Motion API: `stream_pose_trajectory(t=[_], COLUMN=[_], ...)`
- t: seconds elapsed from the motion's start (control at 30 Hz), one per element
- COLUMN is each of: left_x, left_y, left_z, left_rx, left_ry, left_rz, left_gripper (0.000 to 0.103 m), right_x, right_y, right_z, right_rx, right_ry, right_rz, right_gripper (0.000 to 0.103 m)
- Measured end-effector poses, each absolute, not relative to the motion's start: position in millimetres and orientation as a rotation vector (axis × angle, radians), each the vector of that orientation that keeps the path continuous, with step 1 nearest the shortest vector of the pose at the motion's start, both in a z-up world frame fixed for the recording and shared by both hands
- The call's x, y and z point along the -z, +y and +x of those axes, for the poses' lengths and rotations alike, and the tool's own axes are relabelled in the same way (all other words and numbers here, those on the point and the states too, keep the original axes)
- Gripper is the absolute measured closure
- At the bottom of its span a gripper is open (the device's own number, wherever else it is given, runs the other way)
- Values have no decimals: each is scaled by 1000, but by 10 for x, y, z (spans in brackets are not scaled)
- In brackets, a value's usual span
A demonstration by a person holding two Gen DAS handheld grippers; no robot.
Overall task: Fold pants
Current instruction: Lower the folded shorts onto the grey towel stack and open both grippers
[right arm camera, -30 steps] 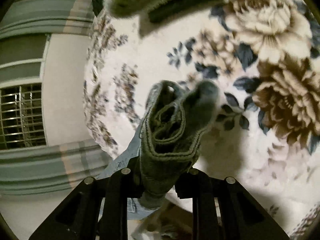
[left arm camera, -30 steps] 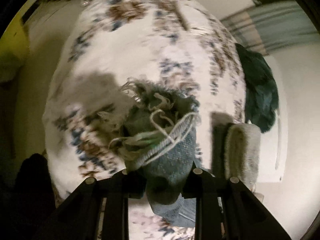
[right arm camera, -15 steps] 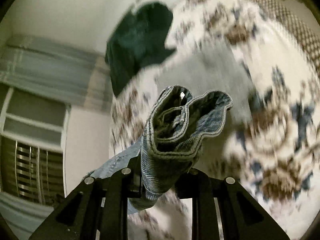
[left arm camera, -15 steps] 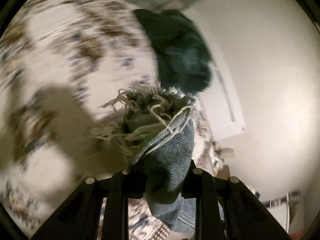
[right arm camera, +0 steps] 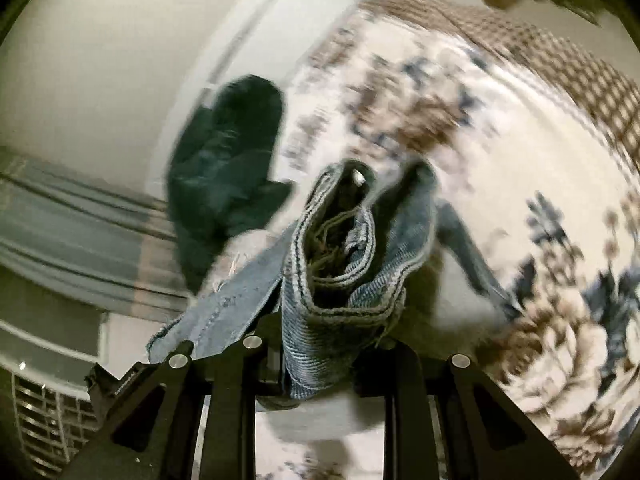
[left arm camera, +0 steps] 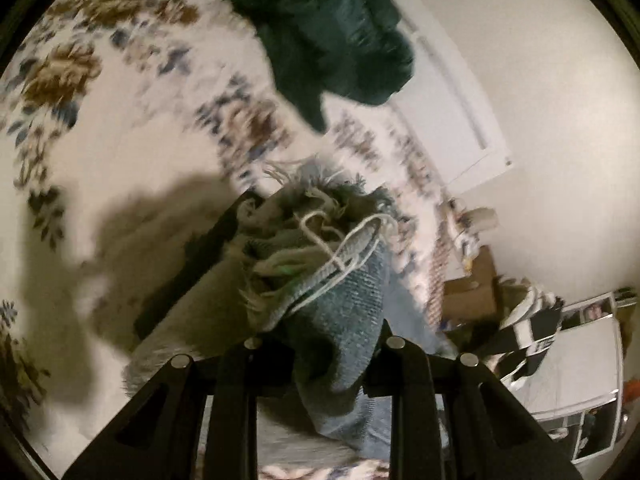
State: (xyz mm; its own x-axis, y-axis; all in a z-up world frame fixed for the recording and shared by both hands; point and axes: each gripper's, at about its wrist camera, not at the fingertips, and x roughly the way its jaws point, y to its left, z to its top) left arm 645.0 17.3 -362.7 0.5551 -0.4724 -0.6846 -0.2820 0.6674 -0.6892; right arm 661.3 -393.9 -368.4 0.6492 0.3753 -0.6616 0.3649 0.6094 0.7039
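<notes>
The pants are blue denim jeans. My left gripper (left arm camera: 320, 344) is shut on their frayed hem end (left arm camera: 320, 264), white threads sticking out, and holds it above the floral bedspread (left arm camera: 120, 128). My right gripper (right arm camera: 320, 344) is shut on a bunched, stitched band of the same jeans (right arm camera: 340, 280); more denim (right arm camera: 224, 304) hangs off to the left. Both views are blurred by motion. The fingertips are hidden in the cloth.
A dark green garment (left arm camera: 336, 40) lies at the bed's far edge by the white wall; it also shows in the right wrist view (right arm camera: 228, 152). A furry beige object (left arm camera: 188, 312) is beside my left gripper. Boxes and clutter (left arm camera: 480, 288) stand beyond the bed. A checked cloth (right arm camera: 560, 68) lies on the bed's far side.
Both grippers, still holding the jeans, have swung across the bed. The dark green garment has come into both views and the window has slid out of the right view.
</notes>
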Motion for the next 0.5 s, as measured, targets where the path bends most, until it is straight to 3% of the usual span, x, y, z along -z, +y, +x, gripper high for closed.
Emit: stream_pose_trajectory(t=[0.13,0.3,0.37,0.43,0.47,0.5], left_x=[3838,3722,3647,3569,3499,3445], left_y=[166,77,31,9,-33,-63], left_z=[6327,6284,6269,6236,6205,6184], left_rx=[131,130,90,63,46,34], left_ry=[1053,1094,1128,1132,1127,1121], left_rz=[-837,-759,-654,-570,-497,-443], left_gripper=[79,74,61,51,45,29], right_x=[4003,4062,4099,4085,4051,4022], right_y=[-3973,-3939,-3943,-3919,-3907,-3892], right_z=[6506,6513,6486,6470,6453,6442], right_rx=[27,27,30,51,64,77], right_ry=[906,940,966,1003,1016,1028], right_rz=[977,892,863,806,779,748], right_gripper=[80,77,76,64,62,59])
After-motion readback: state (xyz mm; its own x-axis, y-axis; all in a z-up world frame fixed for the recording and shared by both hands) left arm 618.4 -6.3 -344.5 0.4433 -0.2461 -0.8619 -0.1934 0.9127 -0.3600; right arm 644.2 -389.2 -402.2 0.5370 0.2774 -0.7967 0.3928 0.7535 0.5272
